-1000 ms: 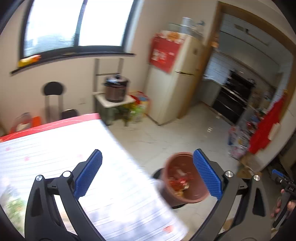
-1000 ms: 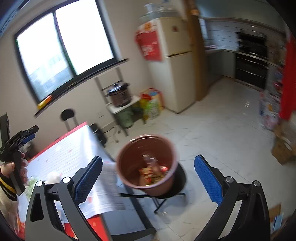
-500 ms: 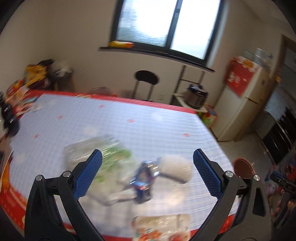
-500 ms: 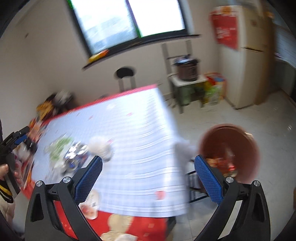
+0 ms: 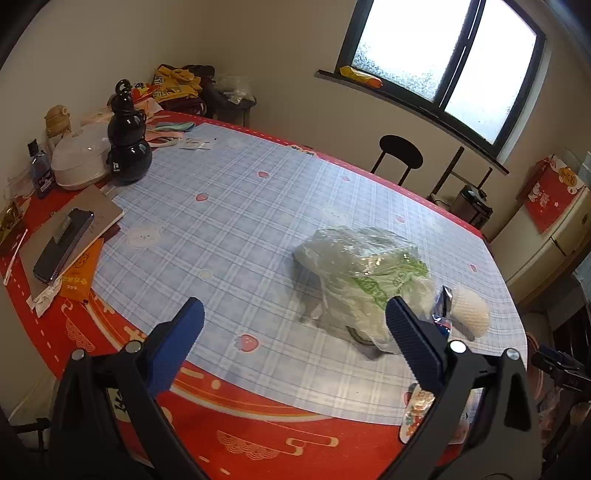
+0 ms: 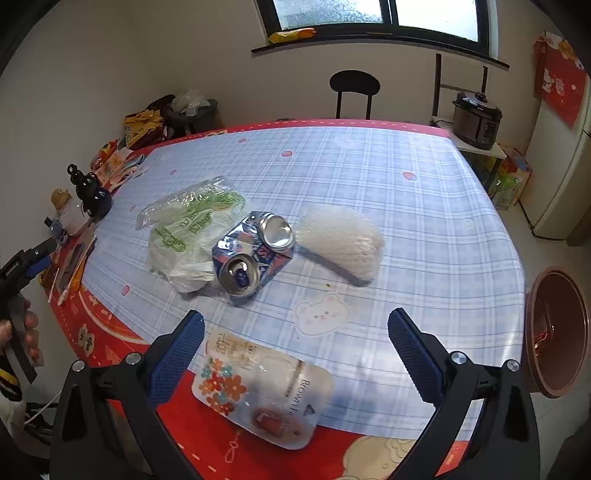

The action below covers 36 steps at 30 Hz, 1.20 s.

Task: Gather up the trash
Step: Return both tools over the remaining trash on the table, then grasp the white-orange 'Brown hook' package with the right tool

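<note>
Left wrist view. The left gripper (image 5: 293, 330) hangs above the near edge of the table (image 5: 229, 218) with its jaws spread wide and nothing between them. The landmark here is the crumpled plastic bag (image 5: 364, 275), printed in green, which lies on the checked cloth. Just right of the bag sits a white foam net (image 5: 471, 308), with a sliver of the crushed can (image 5: 443, 304) showing between the two. Well to the left of the bag stand a dark gourd-shaped bottle (image 5: 127, 142) and a phone (image 5: 62, 243) on a notebook, which I judge not to be trash.

Right wrist view. The right gripper (image 6: 293, 349) is likewise fully open and empty. Directly under it, nearer than the bag (image 6: 184, 229), lies a flat flower-printed pouch (image 6: 264, 393) across the cloth's edge. The can (image 6: 255, 253) touches the bag's right side; the net (image 6: 345, 242) lies just right of the can. The brown bin (image 6: 556, 328) stands off the table's right end, well apart from the bag, with litter already inside.

Assessment. The step in hand appears to be selecting the next piece. The pouch is nearest the right jaws; being flat, it is best pinched at the edge. The bag is limp and should be gathered at a fold.

Surroundings: window (image 6: 369, 14), black chair (image 6: 354, 88), cooker (image 6: 476, 120) beyond the table.
</note>
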Each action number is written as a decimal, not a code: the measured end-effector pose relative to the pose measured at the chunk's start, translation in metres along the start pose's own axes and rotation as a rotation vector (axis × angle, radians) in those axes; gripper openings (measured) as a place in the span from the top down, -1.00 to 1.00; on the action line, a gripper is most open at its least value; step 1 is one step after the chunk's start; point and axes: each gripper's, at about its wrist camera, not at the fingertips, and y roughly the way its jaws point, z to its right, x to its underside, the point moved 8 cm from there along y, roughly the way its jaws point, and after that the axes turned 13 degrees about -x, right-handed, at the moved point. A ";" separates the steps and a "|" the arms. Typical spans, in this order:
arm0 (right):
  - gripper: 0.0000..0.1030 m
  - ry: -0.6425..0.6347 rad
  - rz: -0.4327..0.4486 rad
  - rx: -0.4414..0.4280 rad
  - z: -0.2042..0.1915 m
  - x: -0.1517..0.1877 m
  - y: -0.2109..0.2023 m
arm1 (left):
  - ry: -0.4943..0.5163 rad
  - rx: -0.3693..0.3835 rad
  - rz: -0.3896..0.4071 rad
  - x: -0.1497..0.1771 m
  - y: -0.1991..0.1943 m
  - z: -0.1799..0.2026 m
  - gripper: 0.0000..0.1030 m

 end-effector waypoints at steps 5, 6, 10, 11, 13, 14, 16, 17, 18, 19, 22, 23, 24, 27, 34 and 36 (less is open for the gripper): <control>-0.90 -0.003 0.001 0.020 -0.035 -0.020 0.035 | 0.001 0.008 0.015 -0.016 0.011 -0.032 -0.89; -0.90 -0.003 0.006 0.034 -0.039 -0.024 0.040 | 0.001 0.013 0.016 -0.020 0.014 -0.036 -0.89; -0.90 0.041 0.022 0.048 -0.052 -0.034 0.060 | 0.018 0.041 0.012 -0.034 0.032 -0.050 -0.89; -0.90 0.059 0.025 0.048 -0.054 -0.035 0.064 | 0.024 0.050 0.010 -0.036 0.036 -0.051 -0.89; -0.90 0.071 0.030 0.057 -0.057 -0.034 0.071 | 0.046 0.070 0.004 -0.038 0.047 -0.050 -0.89; -0.90 0.073 0.018 0.073 -0.058 -0.030 0.075 | 0.058 0.075 -0.002 -0.038 0.052 -0.049 -0.89; -0.90 0.076 -0.011 0.080 -0.059 -0.019 0.081 | 0.085 0.087 -0.017 -0.034 0.063 -0.044 -0.89; -0.90 0.078 -0.034 0.082 -0.058 -0.010 0.085 | 0.095 0.099 -0.026 -0.032 0.068 -0.041 -0.89; -0.90 0.076 -0.059 0.097 -0.056 0.000 0.087 | 0.107 0.113 -0.036 -0.028 0.073 -0.037 -0.89; -0.90 0.070 -0.089 0.129 -0.051 0.011 0.088 | 0.121 0.127 -0.047 -0.024 0.077 -0.031 -0.88; -0.90 0.072 -0.172 0.189 -0.035 0.042 0.090 | 0.148 0.160 -0.071 -0.012 0.087 -0.016 -0.89; -0.90 0.080 -0.190 0.199 -0.030 0.051 0.090 | 0.152 0.175 -0.082 -0.007 0.089 -0.010 -0.89; -0.90 0.092 -0.207 0.214 -0.025 0.060 0.090 | 0.156 0.185 -0.091 -0.003 0.092 -0.006 -0.89; -0.90 0.142 -0.241 0.232 -0.013 0.086 0.090 | 0.178 0.216 -0.118 0.011 0.097 0.010 -0.89; -0.90 0.200 -0.235 0.251 -0.005 0.115 0.093 | 0.243 0.254 -0.157 0.034 0.100 0.033 -0.89; -0.90 0.236 -0.210 0.247 0.001 0.117 0.091 | 0.256 0.257 -0.166 0.038 0.102 0.036 -0.89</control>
